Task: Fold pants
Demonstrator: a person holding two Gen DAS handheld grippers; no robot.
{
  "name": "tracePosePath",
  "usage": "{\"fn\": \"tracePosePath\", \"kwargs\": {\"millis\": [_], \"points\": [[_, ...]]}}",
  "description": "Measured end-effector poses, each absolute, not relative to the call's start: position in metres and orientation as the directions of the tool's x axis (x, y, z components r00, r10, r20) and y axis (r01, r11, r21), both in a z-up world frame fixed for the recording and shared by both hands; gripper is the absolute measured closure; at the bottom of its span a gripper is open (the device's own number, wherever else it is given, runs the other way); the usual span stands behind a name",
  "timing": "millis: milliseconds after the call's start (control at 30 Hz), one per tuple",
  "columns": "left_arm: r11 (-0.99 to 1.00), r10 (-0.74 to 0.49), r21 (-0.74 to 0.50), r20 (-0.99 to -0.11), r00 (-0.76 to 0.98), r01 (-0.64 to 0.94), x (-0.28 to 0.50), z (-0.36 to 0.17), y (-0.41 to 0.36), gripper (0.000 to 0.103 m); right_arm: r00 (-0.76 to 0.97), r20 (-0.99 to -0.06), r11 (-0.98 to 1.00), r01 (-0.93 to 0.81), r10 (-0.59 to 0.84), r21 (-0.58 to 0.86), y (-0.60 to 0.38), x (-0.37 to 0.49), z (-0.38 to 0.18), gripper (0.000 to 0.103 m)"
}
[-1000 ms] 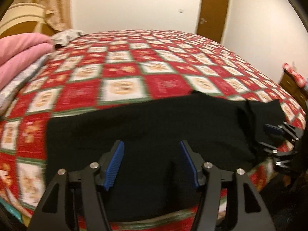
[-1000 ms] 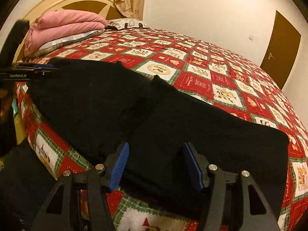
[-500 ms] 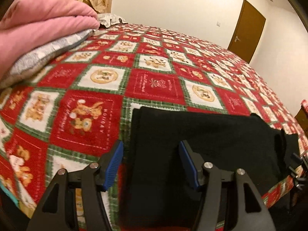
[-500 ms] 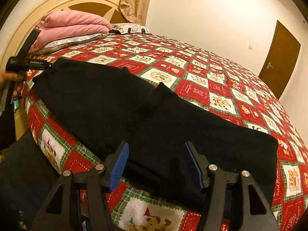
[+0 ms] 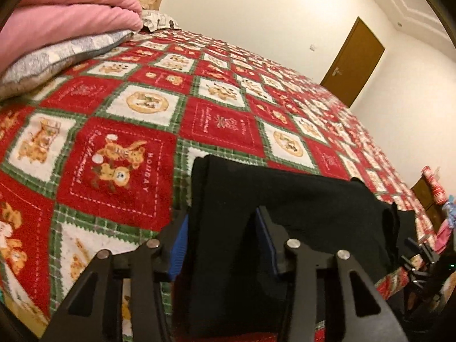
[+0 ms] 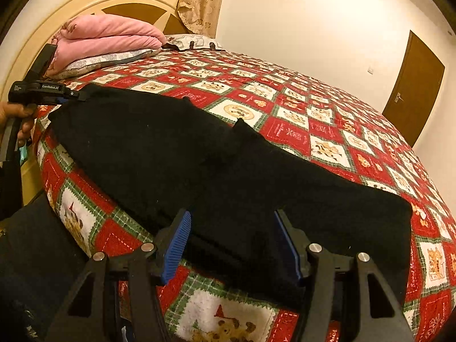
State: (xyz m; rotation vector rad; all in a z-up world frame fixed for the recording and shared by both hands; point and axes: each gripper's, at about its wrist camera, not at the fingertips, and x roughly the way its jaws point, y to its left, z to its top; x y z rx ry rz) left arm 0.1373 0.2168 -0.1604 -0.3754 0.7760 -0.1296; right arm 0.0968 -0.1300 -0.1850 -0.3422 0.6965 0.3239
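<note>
Black pants (image 6: 216, 168) lie flat and lengthwise along the near edge of the bed; they also show in the left wrist view (image 5: 287, 213). My left gripper (image 5: 222, 239) is open, its fingers straddling the left end corner of the pants, with cloth between the blue pads. It also shows in the right wrist view (image 6: 71, 95) at the far left end of the pants. My right gripper (image 6: 230, 242) is open over the near edge of the pants toward the right end, with cloth between its pads.
The bed carries a red, white and green holiday quilt (image 6: 327, 131). Folded pink bedding (image 6: 108, 37) on a grey pillow lies at the headboard. A brown door (image 6: 413, 85) stands in the far wall. A low dresser (image 5: 427, 196) stands beyond the bed's right side.
My left gripper has moved left along the pants to their left end and come in low around the corner. My right gripper has stayed over the near edge, shifting slightly.
</note>
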Motion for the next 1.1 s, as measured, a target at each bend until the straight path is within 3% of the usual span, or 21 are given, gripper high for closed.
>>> {"fn": "tracePosePath", "kwargs": {"millis": [67,167,367,600,767,1100], "points": [[0.918,-0.269,-0.396,-0.651,0.71,-0.015,0.136,-0.16,0.219,0.076,0.725,-0.666,0.897,-0.396,0.176,-0.194,-0.131,0.096,-0.184,0.042],[0.916,-0.284,-0.4,-0.647,0.708,0.002,0.133,-0.155,0.215,0.085,0.727,-0.663,0.9,-0.393,0.178,-0.19,-0.132,0.097,-0.183,0.042],[0.903,-0.297,-0.43,-0.602,0.741,0.012,0.122,-0.131,0.207,0.086,0.73,-0.662,0.909,-0.377,0.173,-0.178,-0.138,0.098,-0.179,0.042],[0.837,-0.446,-0.524,-0.48,0.755,0.161,0.107,-0.067,0.165,0.087,0.748,-0.65,0.948,-0.285,0.13,-0.139,-0.173,0.101,-0.152,0.042],[0.801,-0.543,-0.52,-0.423,0.726,0.297,0.11,-0.028,0.103,0.087,0.765,-0.64,0.975,-0.193,0.077,-0.114,-0.214,0.095,-0.134,0.042],[0.756,-0.655,-0.44,-0.499,0.568,0.485,0.147,-0.006,-0.056,0.087,0.767,-0.638,0.996,0.086,-0.065,0.002,-0.311,0.087,-0.137,0.042]]}}
